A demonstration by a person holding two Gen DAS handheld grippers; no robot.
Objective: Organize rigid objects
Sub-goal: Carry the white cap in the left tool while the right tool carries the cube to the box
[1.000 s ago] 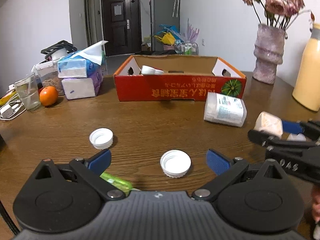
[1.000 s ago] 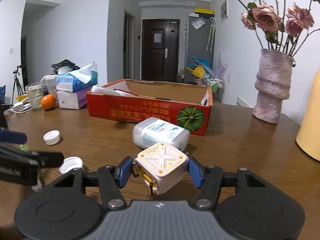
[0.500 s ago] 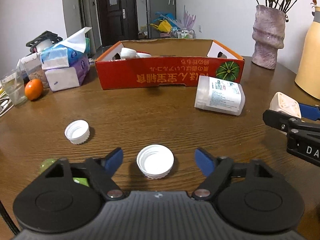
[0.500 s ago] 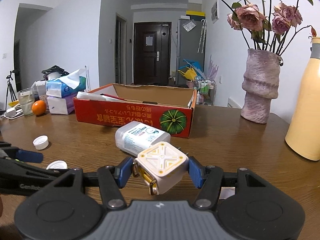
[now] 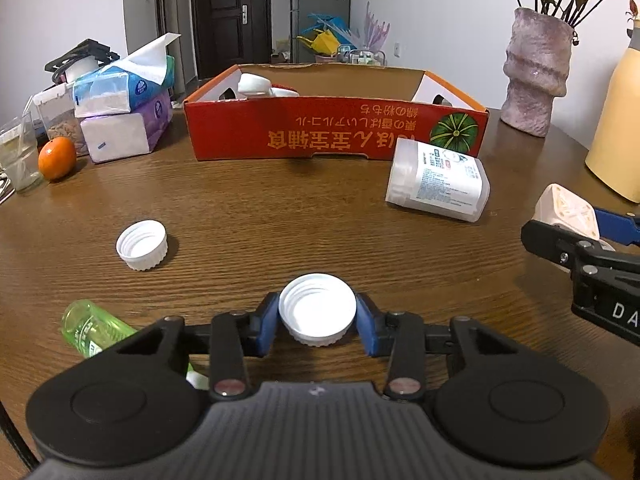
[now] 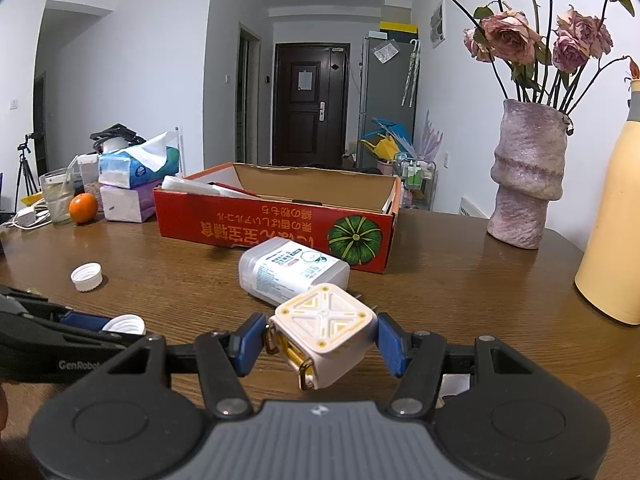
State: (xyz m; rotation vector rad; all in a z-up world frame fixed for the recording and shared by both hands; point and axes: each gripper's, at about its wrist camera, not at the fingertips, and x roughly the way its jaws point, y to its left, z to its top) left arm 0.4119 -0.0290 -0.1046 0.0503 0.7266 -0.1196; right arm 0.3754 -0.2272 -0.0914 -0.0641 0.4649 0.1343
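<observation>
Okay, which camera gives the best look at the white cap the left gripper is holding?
The left wrist view: the white cap sits open side up between the left gripper fingers, threads visible. The right wrist view shows only a sliver of the cap behind the gripper's black frame.

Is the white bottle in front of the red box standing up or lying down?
Lying down. The white bottle rests on its side on the table, its label facing up, just in front of the red box. It shows no cap.
</observation>
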